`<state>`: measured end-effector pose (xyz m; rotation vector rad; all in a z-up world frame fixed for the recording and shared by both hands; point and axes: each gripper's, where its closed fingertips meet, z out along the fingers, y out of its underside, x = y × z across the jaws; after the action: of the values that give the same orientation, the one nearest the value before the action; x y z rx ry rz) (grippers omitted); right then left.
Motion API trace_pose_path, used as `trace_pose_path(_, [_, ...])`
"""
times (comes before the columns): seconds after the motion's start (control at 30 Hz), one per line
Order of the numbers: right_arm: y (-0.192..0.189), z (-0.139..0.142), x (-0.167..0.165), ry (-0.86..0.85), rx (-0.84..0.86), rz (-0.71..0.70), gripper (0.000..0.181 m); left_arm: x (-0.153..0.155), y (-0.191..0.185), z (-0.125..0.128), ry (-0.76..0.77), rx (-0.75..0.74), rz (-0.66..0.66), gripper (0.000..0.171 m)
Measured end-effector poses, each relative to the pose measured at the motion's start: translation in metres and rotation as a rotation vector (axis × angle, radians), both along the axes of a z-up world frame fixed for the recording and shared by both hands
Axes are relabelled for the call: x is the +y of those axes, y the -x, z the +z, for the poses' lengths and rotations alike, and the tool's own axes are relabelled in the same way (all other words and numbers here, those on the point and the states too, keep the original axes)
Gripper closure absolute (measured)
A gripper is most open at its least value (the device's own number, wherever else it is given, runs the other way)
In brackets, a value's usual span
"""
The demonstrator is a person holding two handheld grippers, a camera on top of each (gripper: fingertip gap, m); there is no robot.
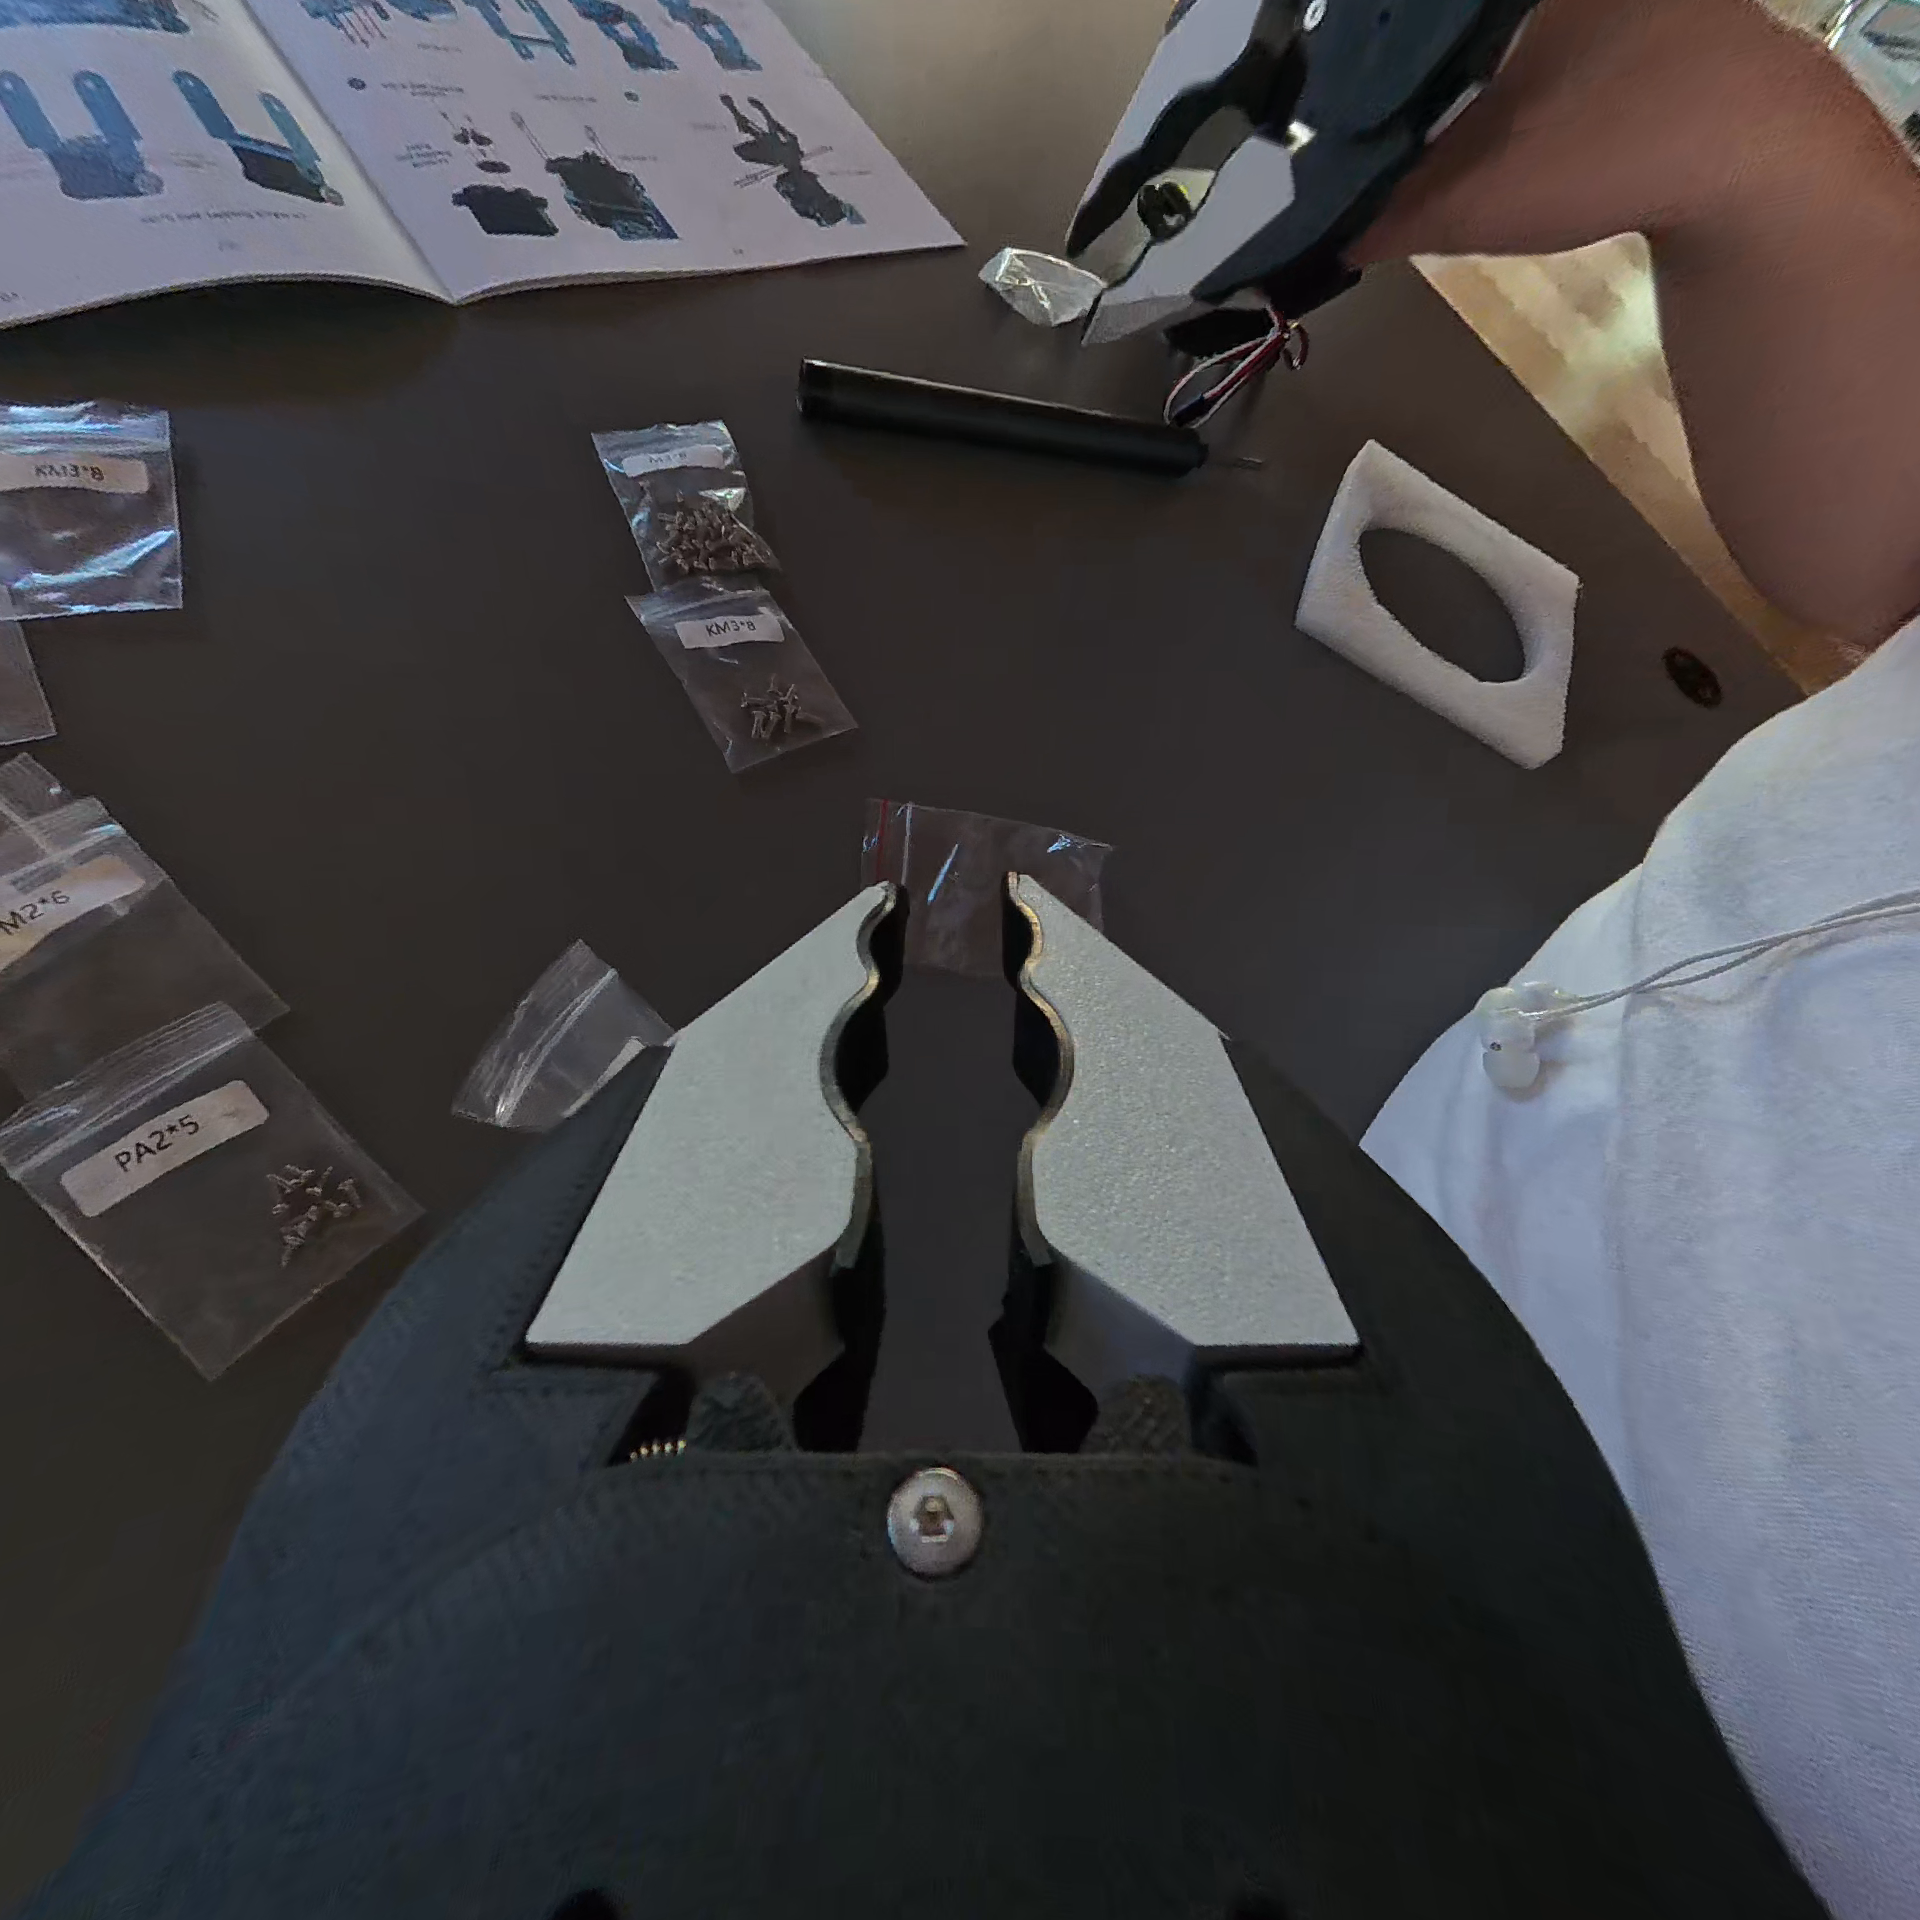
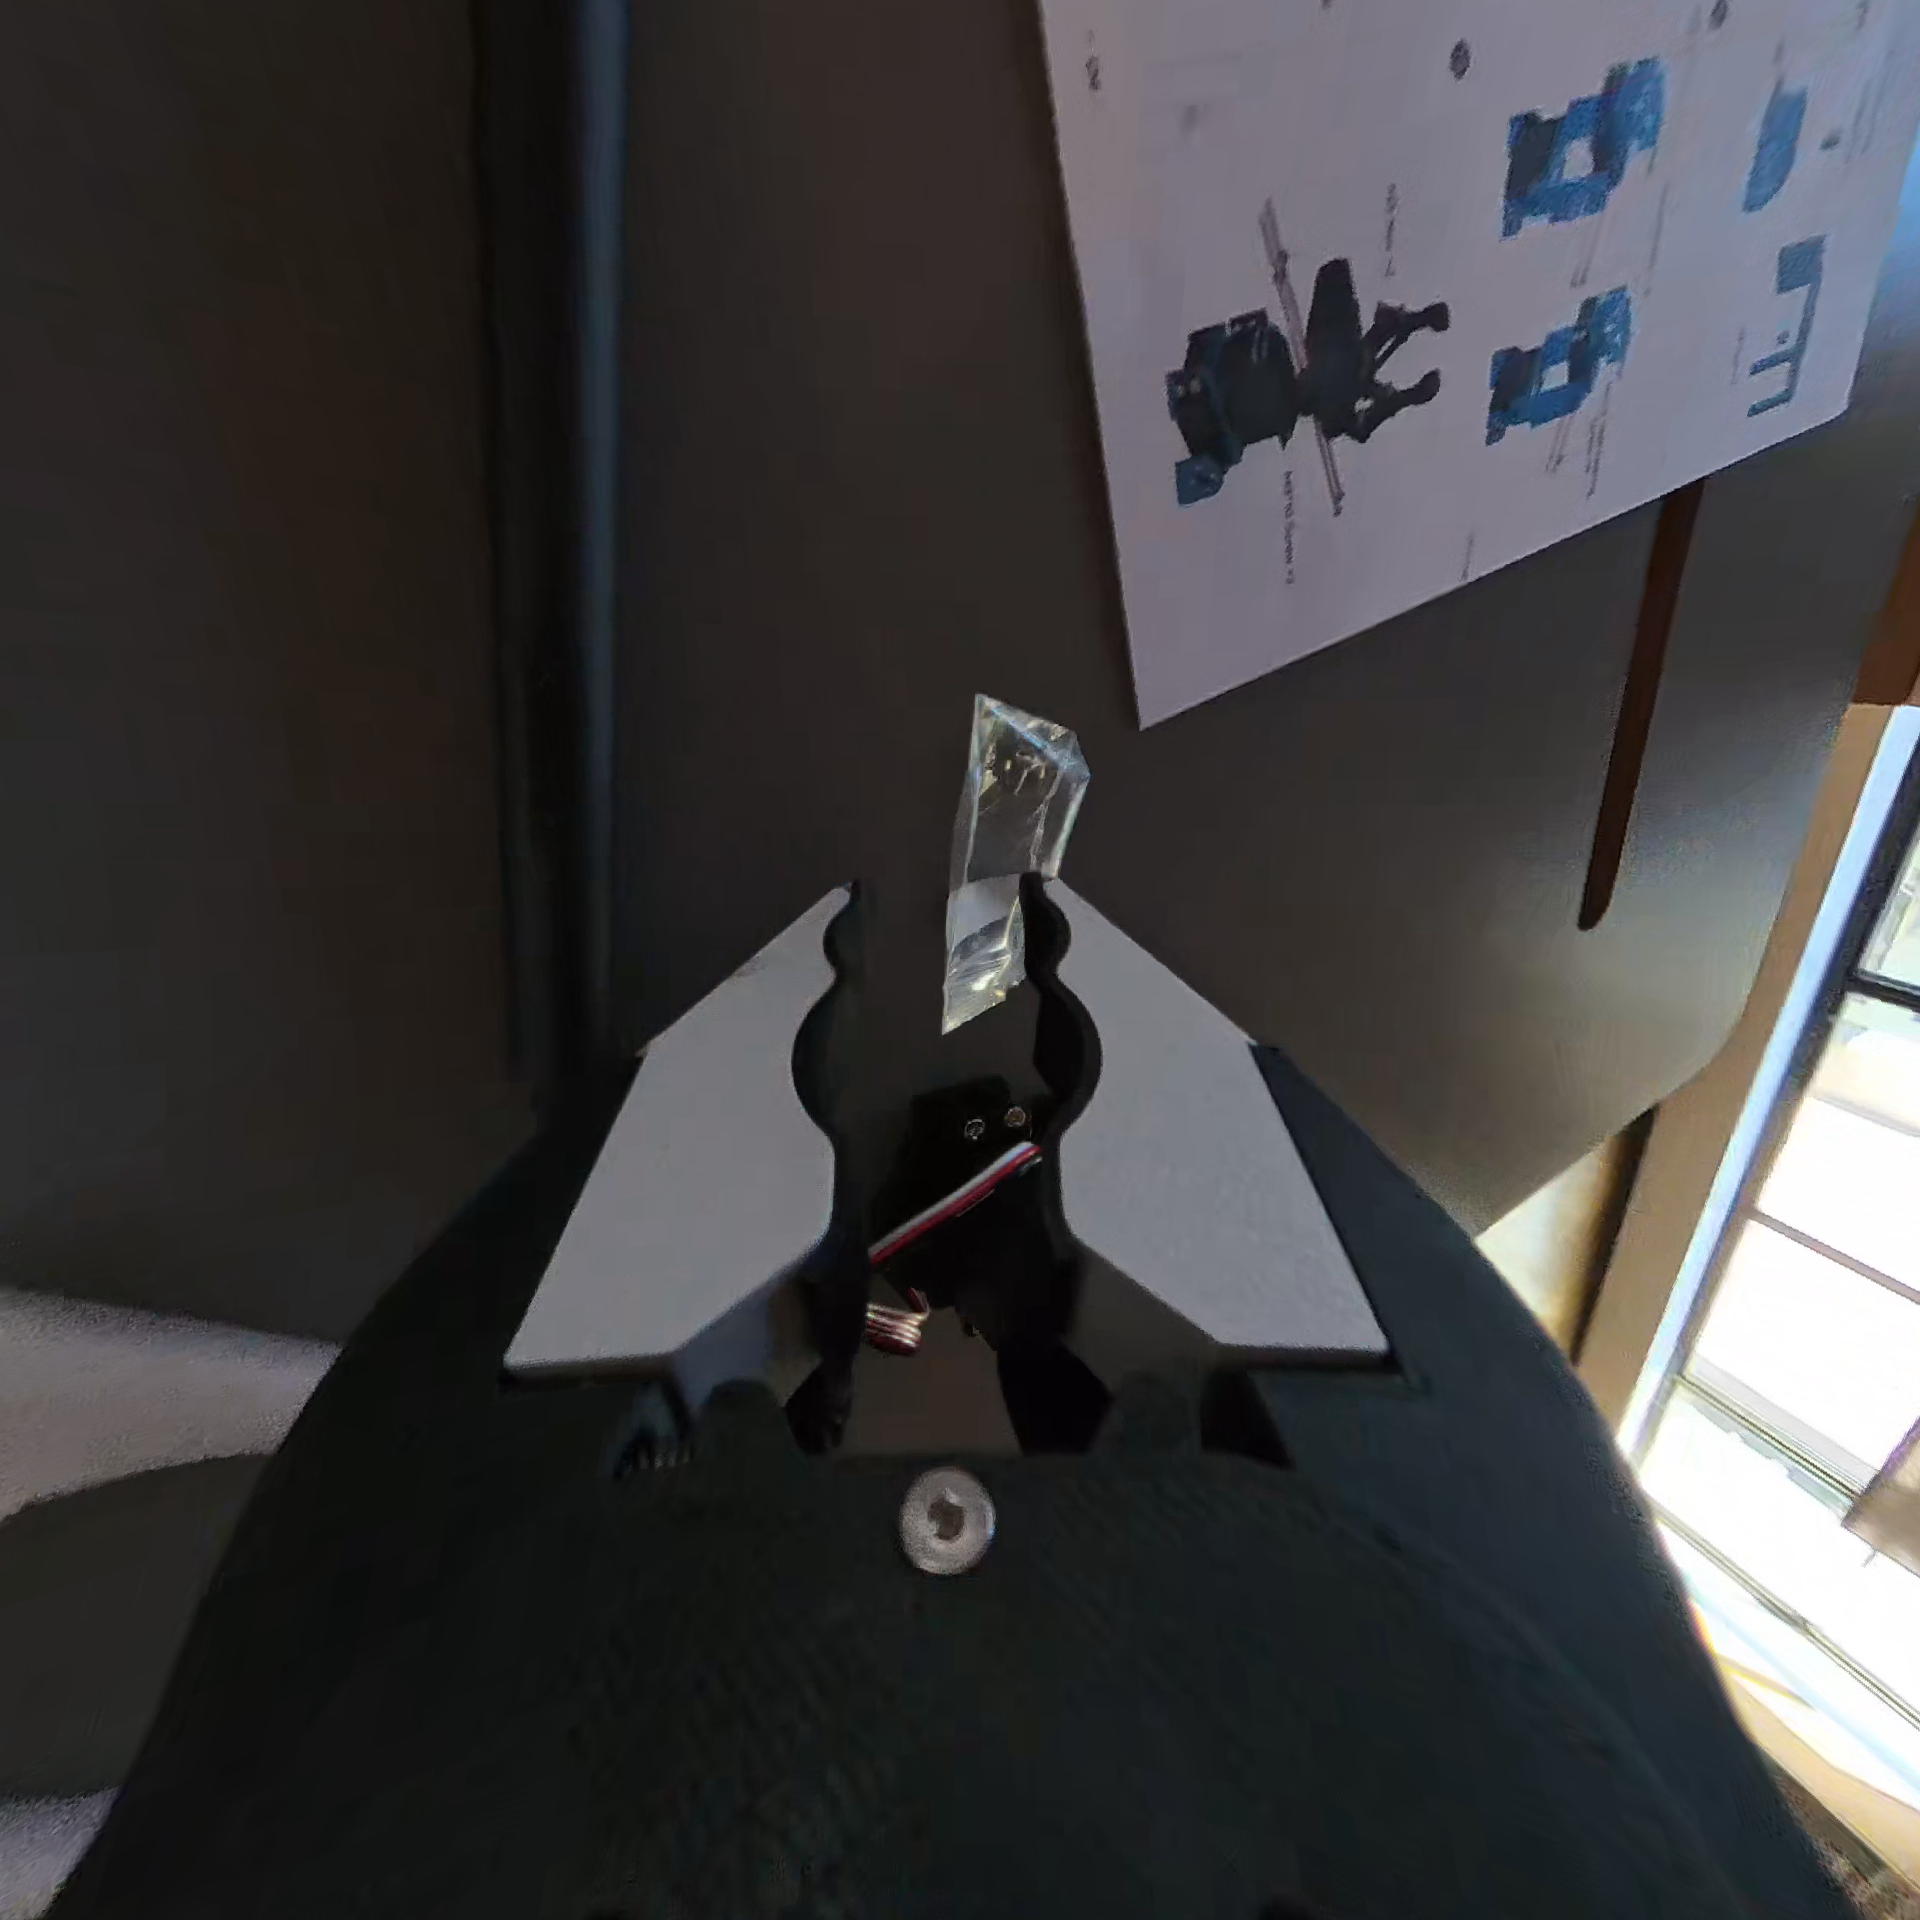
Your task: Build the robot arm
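My left gripper [image 1: 948, 885] is open, its fingertips low over a small clear zip bag with a red stripe [image 1: 1039, 852] that lies flat on the dark table [image 1: 1039, 644]. My right gripper [image 2: 942, 885] is shut on a small black servo [image 2: 961, 1153] with red, white and black wires, held deep between the fingers. It also shows in the left wrist view [image 1: 1086, 291] at the far right. A crumpled clear bag [image 2: 1013, 810] sits at its right fingertip, and also shows in the left wrist view [image 1: 1039, 281]. I cannot tell if they touch.
An open instruction booklet [image 1: 468, 135] lies at the back. A black tube [image 1: 997, 416], a white foam frame [image 1: 1444, 613] and several labelled screw bags [image 1: 691, 509] [image 1: 743, 675] [image 1: 197, 1174] lie about. A person's white shirt [image 1: 1662, 1247] and arm [image 1: 1662, 312] fill the right.
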<state>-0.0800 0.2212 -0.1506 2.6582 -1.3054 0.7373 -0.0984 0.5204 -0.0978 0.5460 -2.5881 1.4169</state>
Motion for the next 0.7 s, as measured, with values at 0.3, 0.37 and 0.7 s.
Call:
trace_pose_path(0.3, [-0.001, -0.009, -0.013, 0.020, 0.071, -0.082, 0.162, 0.011, -0.001, 0.005, 0.045, 0.001, 0.024, 0.156])
trace_pose_path(0.37, [-0.001, -0.011, -0.013, 0.031, 0.086, -0.058, 0.177, 0.012, -0.001, 0.006, 0.059, 0.011, 0.026, 0.156])
trace_pose_path(0.7, [-0.023, 0.012, 0.014, 0.118, -0.070, 0.209, 0.181, 0.018, -0.004, 0.010, 0.100, 0.017, 0.042, 0.157])
